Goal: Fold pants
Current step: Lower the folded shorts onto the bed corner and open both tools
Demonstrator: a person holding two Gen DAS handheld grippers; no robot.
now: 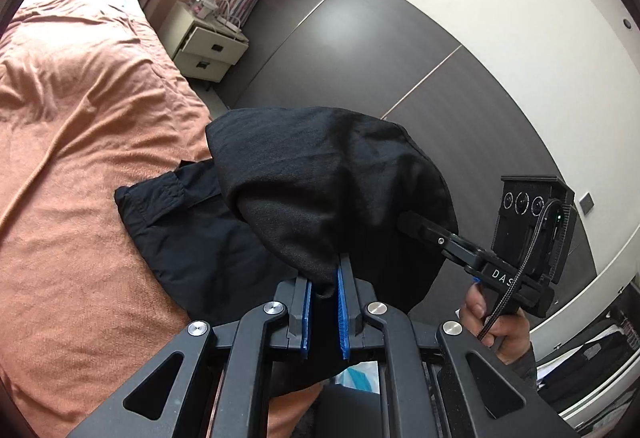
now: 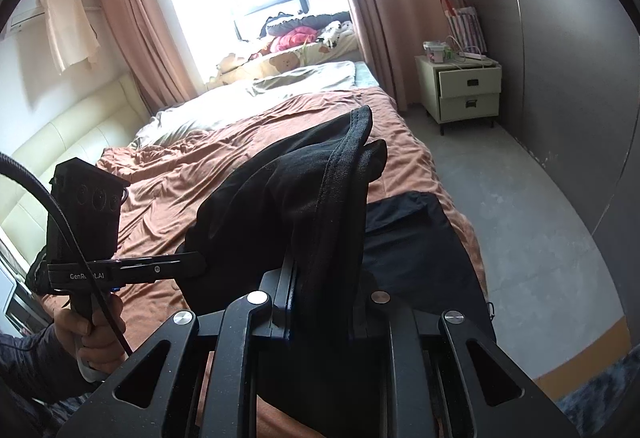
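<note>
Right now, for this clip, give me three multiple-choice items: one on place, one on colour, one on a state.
1. Where does the nightstand stand?
A. beside the bed, by the dark wall
B. on the bed
C. under the window

2. What colour is the bed cover?
A. blue
B. orange-brown
C. white

3. How is the left gripper?
A. open, empty
B. shut on the black pants
C. lying on the bed

Key: 1 A, it stands on the floor next to the bed; 2 B, seen in both views; 3 B, black cloth sits pinched between its blue pads.
</note>
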